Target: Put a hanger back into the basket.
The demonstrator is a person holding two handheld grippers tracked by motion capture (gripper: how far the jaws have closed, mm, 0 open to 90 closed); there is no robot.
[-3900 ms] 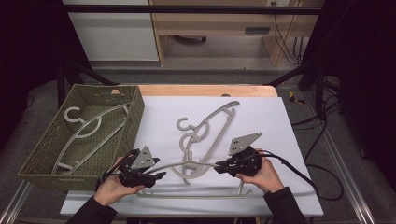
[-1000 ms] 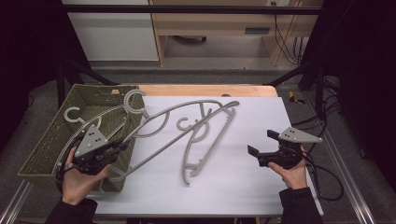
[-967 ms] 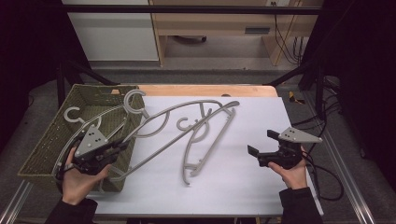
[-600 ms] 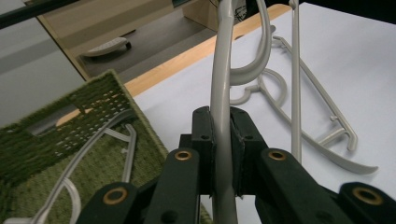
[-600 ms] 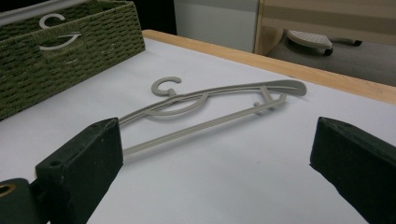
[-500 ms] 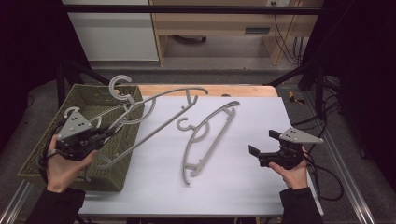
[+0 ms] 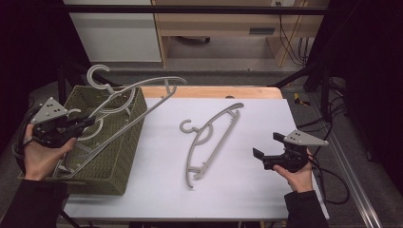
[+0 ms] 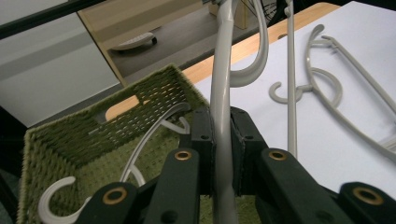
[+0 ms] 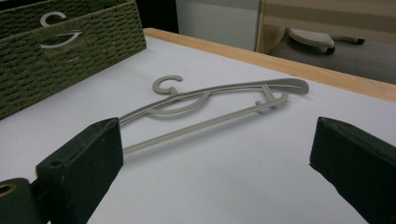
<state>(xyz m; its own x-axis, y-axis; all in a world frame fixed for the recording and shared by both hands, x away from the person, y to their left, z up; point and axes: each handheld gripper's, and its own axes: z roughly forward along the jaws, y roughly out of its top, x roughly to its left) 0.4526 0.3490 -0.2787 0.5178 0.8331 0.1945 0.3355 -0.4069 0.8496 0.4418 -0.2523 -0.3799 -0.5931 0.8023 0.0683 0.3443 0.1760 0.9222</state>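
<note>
Left gripper (image 7: 71, 127) clamped on a grey hanger (image 7: 138, 92), jaws pinching one of its bars near the shoulder, seen close in the left gripper view (image 8: 222, 140). The held hanger is tilted up over the green woven basket (image 7: 121, 156) at 9 o'clock on the table, hook highest, far arm sticking out past the basket's right rim toward 12; probably angled like that so its low end drops into the basket first. Right gripper (image 7: 267, 154) at 4 o'clock, jaws wide apart, holding nothing, aimed at the hanger on the table (image 7: 209, 137), likely staged to grab it next. That table hanger lies flat on the white table top (image 7: 247, 190) near centre, hook toward 10, long bar running to 1; clear in the right gripper view (image 9: 210, 102). Count: three hangers for sure, one held, one flat on the table, at least one already inside the basket (image 8: 140, 140); can't tell if more lie underneath. One basket, two grippers.
</note>
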